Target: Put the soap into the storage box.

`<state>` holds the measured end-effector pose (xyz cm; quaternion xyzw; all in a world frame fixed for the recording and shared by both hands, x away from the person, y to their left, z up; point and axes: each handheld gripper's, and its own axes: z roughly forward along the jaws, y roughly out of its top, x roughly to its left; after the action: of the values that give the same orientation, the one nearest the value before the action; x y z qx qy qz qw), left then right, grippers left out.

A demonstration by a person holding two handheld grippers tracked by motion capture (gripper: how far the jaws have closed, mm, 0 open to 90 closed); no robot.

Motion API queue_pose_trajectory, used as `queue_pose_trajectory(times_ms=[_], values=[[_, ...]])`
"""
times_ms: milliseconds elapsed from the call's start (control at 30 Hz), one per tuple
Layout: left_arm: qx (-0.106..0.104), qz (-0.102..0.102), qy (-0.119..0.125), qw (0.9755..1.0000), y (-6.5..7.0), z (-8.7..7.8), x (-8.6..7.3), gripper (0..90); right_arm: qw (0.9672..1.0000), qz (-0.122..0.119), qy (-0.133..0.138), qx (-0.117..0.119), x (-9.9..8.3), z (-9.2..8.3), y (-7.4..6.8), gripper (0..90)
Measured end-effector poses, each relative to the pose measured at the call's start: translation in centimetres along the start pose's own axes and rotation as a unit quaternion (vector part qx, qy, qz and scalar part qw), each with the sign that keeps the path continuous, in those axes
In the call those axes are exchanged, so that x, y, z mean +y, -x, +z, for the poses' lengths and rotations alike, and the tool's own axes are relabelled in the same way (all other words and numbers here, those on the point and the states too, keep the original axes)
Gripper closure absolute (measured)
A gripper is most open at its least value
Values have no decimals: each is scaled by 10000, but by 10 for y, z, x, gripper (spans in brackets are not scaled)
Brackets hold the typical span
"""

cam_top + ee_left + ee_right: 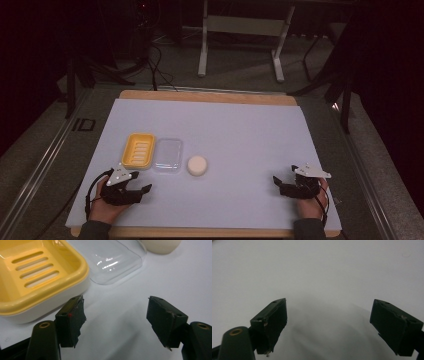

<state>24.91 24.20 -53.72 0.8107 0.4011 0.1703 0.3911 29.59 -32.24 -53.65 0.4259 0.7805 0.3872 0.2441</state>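
Both grippers rest apart on the white sheet, jaws spread and empty.

The left gripper [141, 190], lower left of the high view, holds nothing; just above it sit the yellow soap dish [138, 150], the clear lid [167, 155] touching its right side, and the round soap [197, 165]. The right gripper [278, 183], lower right, gapes over bare table [240, 130].

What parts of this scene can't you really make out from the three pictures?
- Yellow soap dish: left gripper view, its left side and top are cut off by the picture edge.
- Clear lid: same view, its far end is cut off at the top.
- Round soap: same view, just its lower rim shows.
- Right gripper: high view, too small and dark to read its jaws.
- Room beyond the table: high view, lost in darkness.
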Motion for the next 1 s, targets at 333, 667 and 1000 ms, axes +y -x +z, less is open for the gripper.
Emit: queue_pose_trajectory(times_ms=[333,667,1000], values=[[-109,125,-133,9998,5,6,1,334,9994,-227,243,-83,-2,-5,-5,147],[-185,236,-150,9994,7,3,8,346,9990,-224,351,-147,-3,-7,-5,149],[-269,474,-258,9982,12,7,18,360,9989,-251,378,-136,-4,-7,-6,149]])
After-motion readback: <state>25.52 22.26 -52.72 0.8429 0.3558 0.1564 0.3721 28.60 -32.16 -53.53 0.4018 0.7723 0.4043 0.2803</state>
